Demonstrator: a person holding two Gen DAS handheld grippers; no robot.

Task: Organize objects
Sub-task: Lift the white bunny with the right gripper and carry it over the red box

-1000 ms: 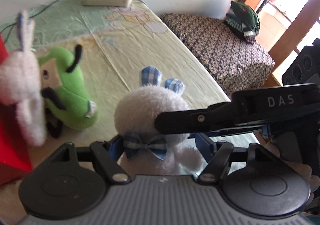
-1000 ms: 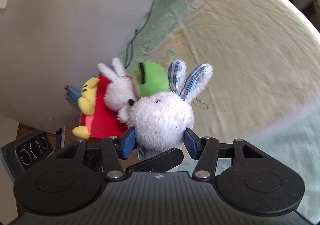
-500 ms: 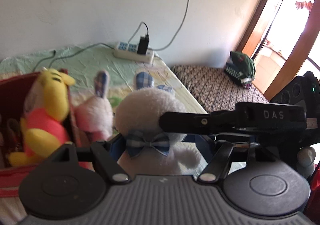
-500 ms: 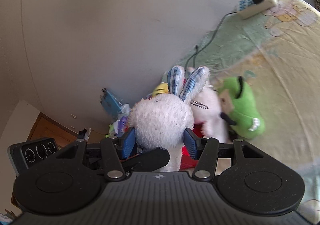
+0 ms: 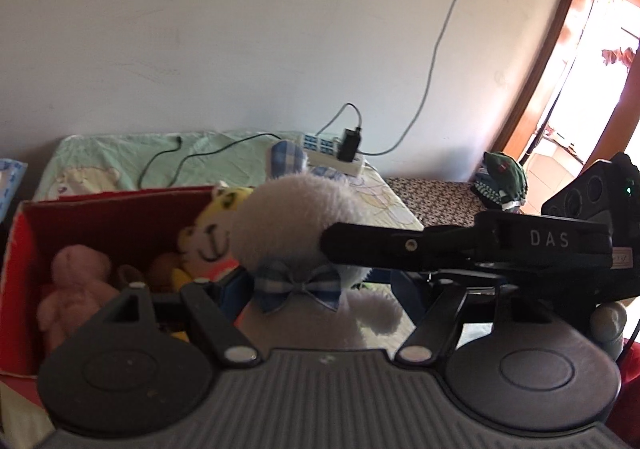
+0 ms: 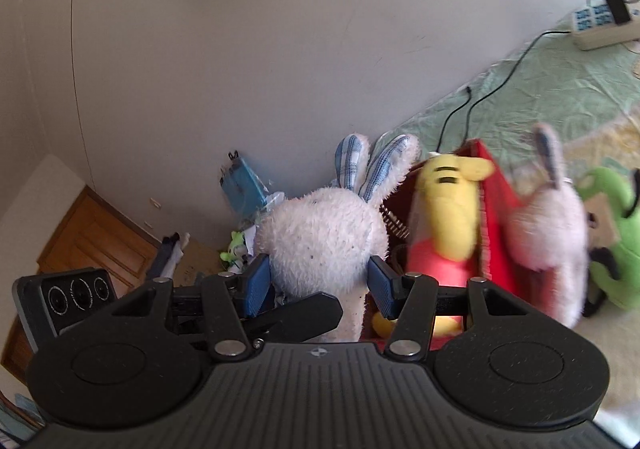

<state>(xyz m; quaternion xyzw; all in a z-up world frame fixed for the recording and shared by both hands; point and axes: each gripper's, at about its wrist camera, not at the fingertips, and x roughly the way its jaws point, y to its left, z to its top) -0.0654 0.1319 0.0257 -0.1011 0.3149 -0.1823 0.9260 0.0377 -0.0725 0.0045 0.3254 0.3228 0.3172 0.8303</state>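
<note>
White rabbit [image 6: 320,237] — fluffy plush; red box [image 5: 100,217] — matt card.

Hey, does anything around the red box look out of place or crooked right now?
Yes. A pale pink plush rabbit and a green plush toy sit outside the red cardboard box on the bed. The yellow plush bear in a red top leans tilted over the box's wall rather than lying inside.

Left tongs [image 5: 316,289], right tongs [image 6: 318,281] both clamped, crossing
</note>
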